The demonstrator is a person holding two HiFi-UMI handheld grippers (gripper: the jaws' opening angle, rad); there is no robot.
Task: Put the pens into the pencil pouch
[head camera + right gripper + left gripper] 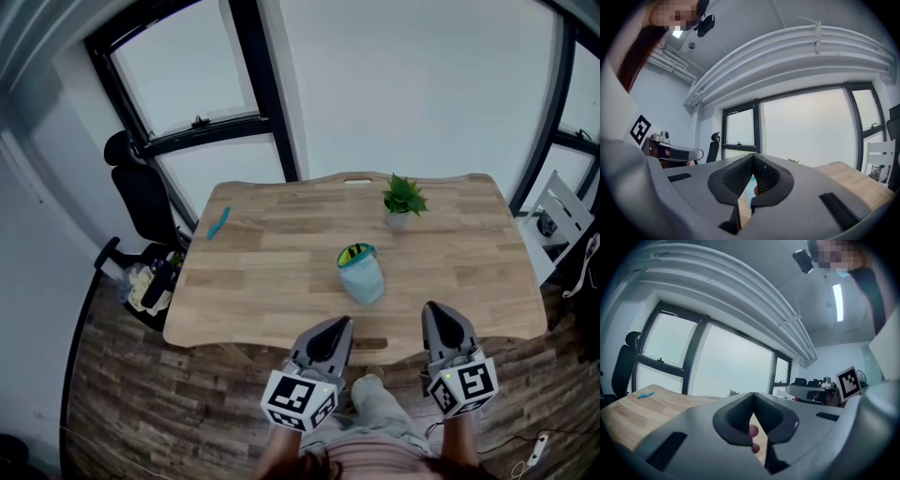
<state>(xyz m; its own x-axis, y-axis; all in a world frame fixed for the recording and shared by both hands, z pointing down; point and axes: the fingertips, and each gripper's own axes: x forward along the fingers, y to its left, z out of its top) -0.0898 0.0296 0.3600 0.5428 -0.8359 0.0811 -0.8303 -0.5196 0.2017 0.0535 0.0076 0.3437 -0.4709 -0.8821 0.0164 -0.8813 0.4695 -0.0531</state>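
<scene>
The left gripper (341,325) and right gripper (434,311) are both squeezed tight on nothing, the blue pencil pouch (361,275) sits in the middle of the table (272,277), and a blue pen (217,223) lies near its left edge.

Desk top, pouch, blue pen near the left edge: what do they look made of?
Desk top: wood or wood-look laminate, matt; plank seams and grain show.
Pouch: probably soft fabric, pale blue; its sides slump, with a green-yellow rim at the open mouth.
Blue pen: likely plastic, uniform turquoise; too small to judge the finish.
</scene>
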